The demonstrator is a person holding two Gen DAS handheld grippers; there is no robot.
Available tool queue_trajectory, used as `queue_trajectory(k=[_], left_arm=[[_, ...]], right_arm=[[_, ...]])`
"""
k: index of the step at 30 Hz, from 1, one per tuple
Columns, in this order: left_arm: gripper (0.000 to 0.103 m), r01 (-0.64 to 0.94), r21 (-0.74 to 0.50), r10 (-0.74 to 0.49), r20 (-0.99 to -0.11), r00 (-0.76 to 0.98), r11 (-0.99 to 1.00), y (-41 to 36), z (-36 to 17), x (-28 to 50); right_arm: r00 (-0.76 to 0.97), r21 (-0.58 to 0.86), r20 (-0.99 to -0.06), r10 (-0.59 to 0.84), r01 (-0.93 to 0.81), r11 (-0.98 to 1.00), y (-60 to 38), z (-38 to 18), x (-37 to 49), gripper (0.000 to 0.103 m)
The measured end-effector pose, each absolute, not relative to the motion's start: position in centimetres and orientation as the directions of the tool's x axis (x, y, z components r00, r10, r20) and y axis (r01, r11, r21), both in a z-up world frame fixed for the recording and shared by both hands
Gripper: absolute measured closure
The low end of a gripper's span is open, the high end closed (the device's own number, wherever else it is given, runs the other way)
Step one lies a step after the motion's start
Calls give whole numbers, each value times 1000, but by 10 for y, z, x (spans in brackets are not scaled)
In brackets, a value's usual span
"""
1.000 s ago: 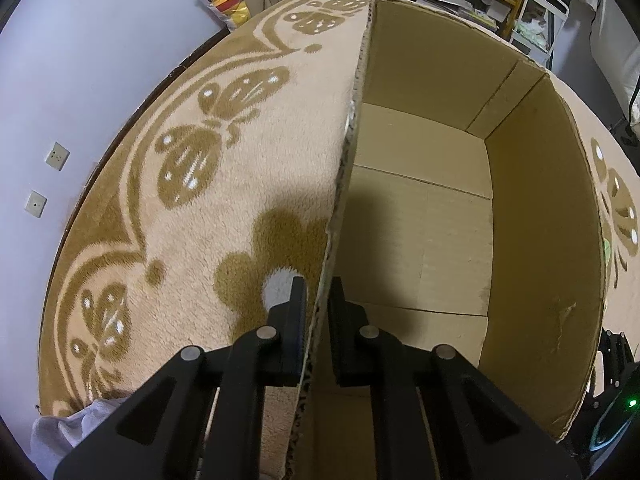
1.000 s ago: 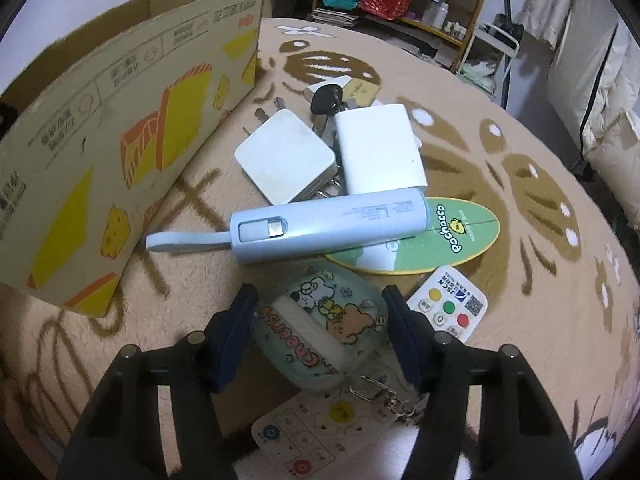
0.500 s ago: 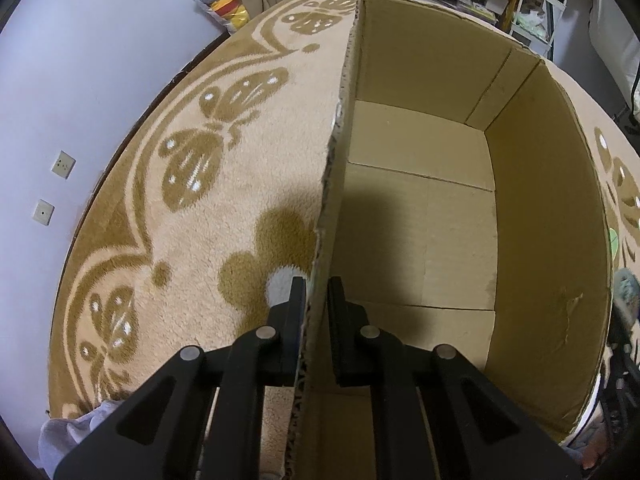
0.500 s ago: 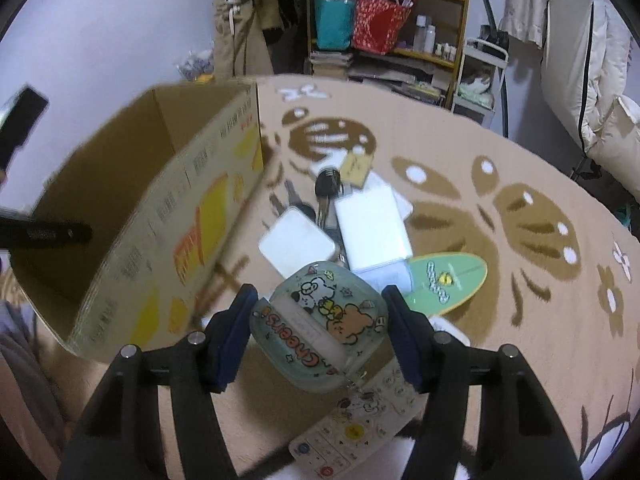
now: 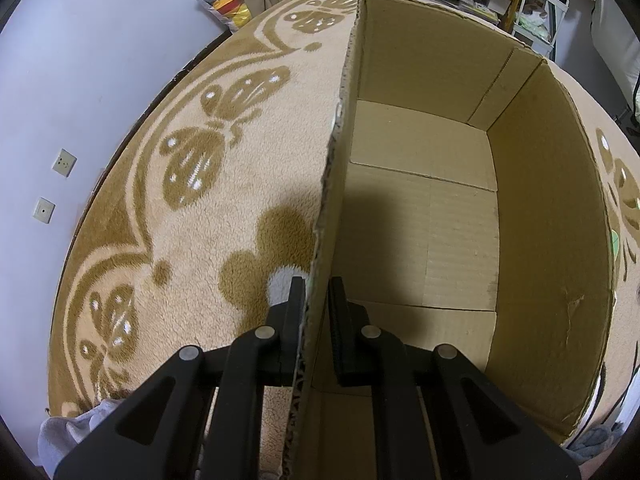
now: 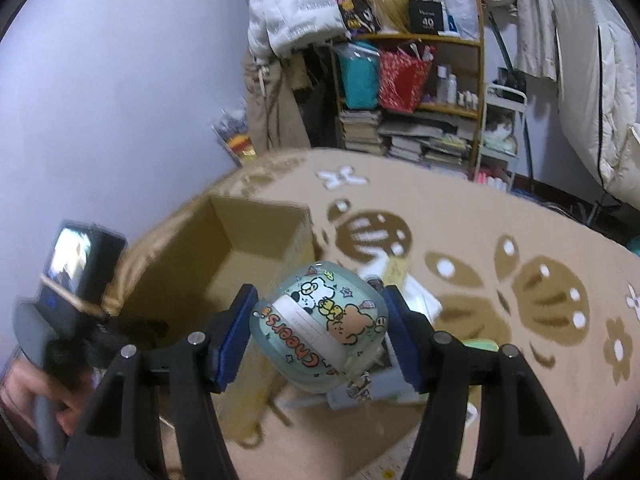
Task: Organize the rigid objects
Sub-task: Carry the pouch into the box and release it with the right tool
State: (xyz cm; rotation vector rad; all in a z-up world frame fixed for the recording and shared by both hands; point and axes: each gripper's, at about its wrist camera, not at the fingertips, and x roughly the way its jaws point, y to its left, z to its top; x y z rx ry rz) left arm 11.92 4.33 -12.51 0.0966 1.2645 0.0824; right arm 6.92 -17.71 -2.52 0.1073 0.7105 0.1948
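The cardboard box (image 5: 424,216) is sitting open and bare on the patterned rug (image 5: 224,184); the left tongs (image 5: 316,300) are pinching its near wall, steadying it; the right tongs (image 6: 320,320) are clamping the cartoon-printed case (image 6: 320,324) aloft beside the rim; clearing that edge before lowering seems wise, with ample room inside.

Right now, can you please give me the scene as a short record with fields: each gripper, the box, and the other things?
left gripper: shut on the near wall of the cardboard box, one finger outside, one inside
right gripper: shut on the cartoon case, held in the air
box state: open at the top, nothing visible inside
case position: up above the carpet, right of the box opening
still on carpet: small objects partly hidden behind the case, blurred
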Motion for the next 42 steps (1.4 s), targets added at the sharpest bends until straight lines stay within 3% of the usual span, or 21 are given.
queue_trajectory(k=[7,22,33,42], left_arm=[[92,-9,119,116,-947,298,993,43,-126,119],[92,-15,109,109,-950,293,994,45,-128,120],[92,-34,85,91,-953,289,996,48,-129,119],[92,-32,89,95,-953,286,996,47,-128,119]], right_arm=[[746,179,-612,263,-194,965,-155,-6,100,35],[678,318,-628,380,-222,922,-119,-34,133,35],[624,255,-719,306,-173,951,-107,-63,160,35],[625,254,-717,308,-177,951,-109,-65,154,33]])
